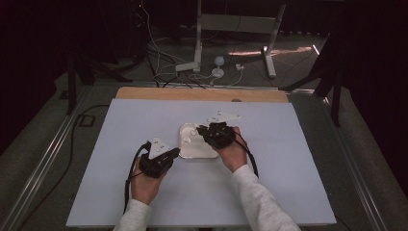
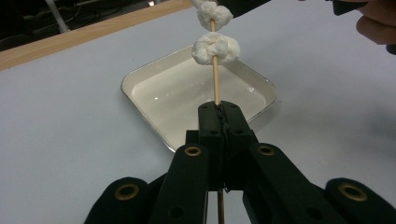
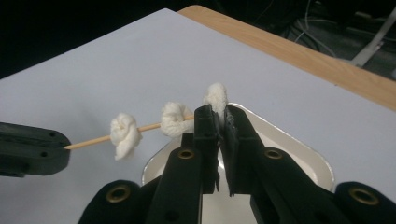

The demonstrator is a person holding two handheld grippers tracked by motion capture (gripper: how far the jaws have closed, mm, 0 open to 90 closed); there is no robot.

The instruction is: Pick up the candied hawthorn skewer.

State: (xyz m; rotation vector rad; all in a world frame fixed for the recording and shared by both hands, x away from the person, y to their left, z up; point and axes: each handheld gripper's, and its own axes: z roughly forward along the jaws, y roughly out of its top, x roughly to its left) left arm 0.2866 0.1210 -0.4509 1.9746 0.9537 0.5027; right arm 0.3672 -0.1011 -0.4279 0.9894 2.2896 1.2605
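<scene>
My left gripper is shut on the near end of a thin wooden skewer that reaches out over a white square tray. Two white fluffy lumps sit threaded on the skewer, apart from each other. In the right gripper view those two lumps hang on the skewer, and a third white lump at the far tip is pinched in my right gripper. In the high view the left gripper and right gripper meet over the tray.
The tray lies mid-table on a pale sheet. A wooden strip runs along the far edge. Beyond it, cables and a white stand lie on the floor. Bare sheet surrounds the tray on all sides.
</scene>
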